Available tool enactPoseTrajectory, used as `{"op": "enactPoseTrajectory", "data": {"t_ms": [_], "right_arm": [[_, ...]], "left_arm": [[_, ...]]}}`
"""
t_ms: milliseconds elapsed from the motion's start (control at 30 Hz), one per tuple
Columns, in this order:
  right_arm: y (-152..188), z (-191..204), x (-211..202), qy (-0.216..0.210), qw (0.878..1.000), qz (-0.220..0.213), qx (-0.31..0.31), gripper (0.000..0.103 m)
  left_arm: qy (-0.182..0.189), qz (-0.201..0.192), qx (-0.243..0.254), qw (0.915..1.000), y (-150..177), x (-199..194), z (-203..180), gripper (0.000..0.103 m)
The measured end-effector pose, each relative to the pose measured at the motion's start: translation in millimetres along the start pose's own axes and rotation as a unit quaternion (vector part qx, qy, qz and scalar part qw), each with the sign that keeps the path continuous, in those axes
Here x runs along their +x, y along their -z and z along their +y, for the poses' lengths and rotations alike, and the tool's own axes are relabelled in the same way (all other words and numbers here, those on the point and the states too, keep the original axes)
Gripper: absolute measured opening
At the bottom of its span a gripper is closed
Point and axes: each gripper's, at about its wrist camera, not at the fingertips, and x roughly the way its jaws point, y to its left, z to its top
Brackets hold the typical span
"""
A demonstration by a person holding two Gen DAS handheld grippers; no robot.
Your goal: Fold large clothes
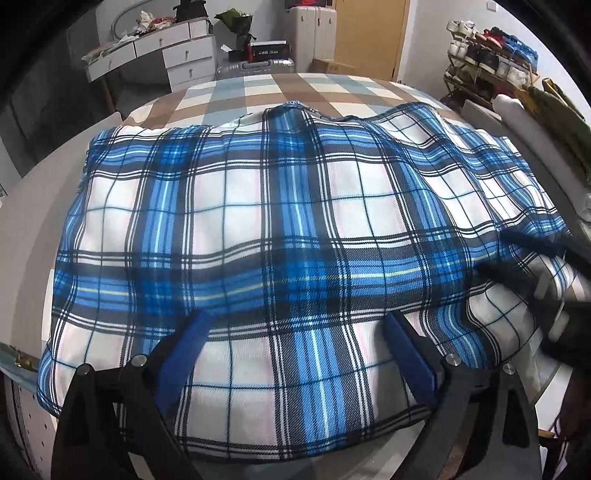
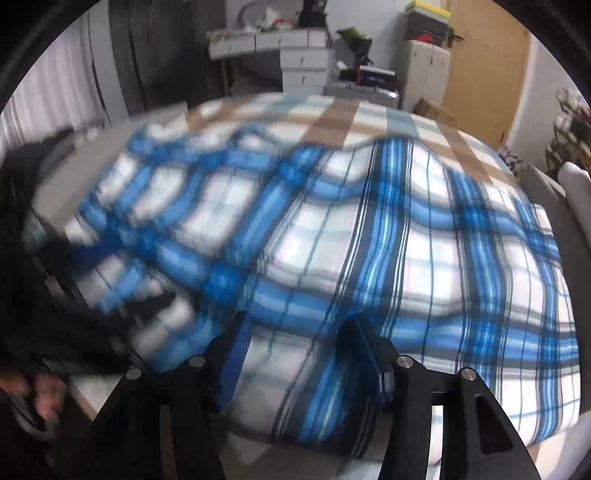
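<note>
Left wrist view: blue-and-white plaid fleece garment (image 1: 280,229) is spread across the checked bed (image 1: 280,88); left tongs (image 1: 299,321) are held wide above it, nothing gripped. Right wrist view, blurred: right tongs (image 2: 299,325) are parted over the cloth, empty.

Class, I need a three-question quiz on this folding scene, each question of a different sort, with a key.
1. True or false: the left tongs are clamped on the blue plaid garment.
2. What pattern covers the bed under the garment? A stripes B checks C dots
3. Fill in: the shoe rack stands to the ____ of the wooden door in the left wrist view.

Key: 1 false; 2 B; 3 right
</note>
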Motion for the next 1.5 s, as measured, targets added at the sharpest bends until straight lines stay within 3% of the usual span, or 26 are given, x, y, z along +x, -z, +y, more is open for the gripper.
{"op": "enactPoseTrajectory", "data": {"t_ms": [100, 167, 233, 300, 367, 400, 467, 533, 567, 700, 800, 867, 967, 1033, 1100, 1167, 1300, 1333, 1433, 1500], "right_arm": [[-38.9, 1.1, 1.7, -0.016, 0.999, -0.031, -0.012, 0.055], [-64.0, 12.7, 12.2, -0.020, 0.999, -0.029, -0.018, 0.057], [-95.5, 18.8, 45.1, -0.030, 0.999, 0.005, -0.014, 0.057], [-103.1, 22.4, 73.3, -0.014, 0.999, 0.045, -0.014, 0.055], [-99.8, 20.0, 113.6, -0.007, 0.994, 0.105, -0.017, 0.058], [-101.1, 20.1, 114.3, 0.003, 0.996, 0.082, -0.027, 0.065], [-101.6, 14.8, 111.9, -0.012, 0.996, 0.089, -0.018, 0.066], [-98.5, -3.1, 93.1, -0.028, 0.998, 0.062, 0.019, 0.055], [-95.6, -13.2, 83.1, -0.024, 0.998, 0.047, 0.032, 0.055], [-79.3, -64.1, 38.1, 0.043, 0.995, -0.014, 0.090, 0.057], [-71.6, -96.2, 42.9, 0.091, 0.990, 0.016, 0.107, 0.057], [-67.5, -104.8, 61.7, 0.088, 0.989, 0.062, 0.098, 0.057], [-68.0, -90.1, 64.8, 0.117, 0.990, 0.065, 0.034, 0.057], [-70.3, -86.3, 54.1, 0.105, 0.992, 0.059, 0.041, 0.057], [-66.8, -76.3, 30.6, 0.066, 0.997, 0.015, 0.043, 0.057], [-57.5, -62.1, 13.2, 0.058, 0.998, -0.013, 0.026, 0.057], [-34.7, -38.4, 52.6, 0.042, 0.997, 0.056, -0.021, 0.063], [-30.9, -41.4, 49.2, 0.039, 0.999, 0.031, -0.015, 0.065], [-32.9, -53.6, 29.8, 0.023, 0.999, 0.035, 0.026, 0.057], [-28.5, -59.7, 0.3, 0.025, 0.999, -0.005, 0.031, 0.057]], "left_arm": [[0.003, -0.013, 0.002, 0.9999, -0.9, 9.7, 1.8, 0.093], [0.007, -0.017, 0.001, 0.9998, -0.5, 9.4, 3.2, 0.093], [0.007, -0.019, 0.005, 0.9998, -0.5, 10.2, 3.0, 0.093], [0.007, -0.021, 0.007, 0.9997, 1.1, 9.6, 2.4, 0.093], [0.007, -0.023, 0.006, 0.9997, 1.8, 9.9, 2.3, 0.093], [0.006, -0.025, 0.007, 0.9996, 1.8, 9.6, 1.6, 0.094], [0.005, -0.023, 0.009, 0.9997, 2.5, 10.5, 0.9, 0.095], [0.005, -0.022, 0.010, 0.9997, 1.2, 10.5, 0.4, 0.095], [0.005, -0.021, 0.010, 0.9997, 1.4, 11.0, 0.0, 0.096], [0.000, -0.020, 0.010, 0.9998, 0.2, 13.1, -2.5, 0.099], [-0.003, -0.020, 0.008, 0.9998, -1.4, 15.7, -3.8, 0.101], [-0.006, -0.019, 0.006, 0.9998, -2.9, 17.1, -4.8, 0.102], [-0.007, -0.017, 0.006, 0.9998, -4.1, 17.6, -4.9, 0.102], [-0.007, -0.015, 0.006, 0.9999, -5.2, 17.4, -4.7, 0.102], [-0.009, -0.012, 0.004, 0.9999, -6.5, 18.3, -4.9, 0.102], [-0.012, -0.011, 0.001, 0.9999, -7.5, 20.2, -5.8, 0.102], [-0.018, -0.009, -0.004, 0.9998, -8.2, 23.2, -7.2, 0.102], [-0.018, -0.010, -0.002, 0.9998, -8.6, 23.4, -7.4, 0.102], [-0.018, -0.009, -0.001, 0.9998, -7.7, 25.0, -6.8, 0.102], [-0.018, -0.007, -0.003, 0.9998, -8.2, 25.0, -6.7, 0.102]]}}
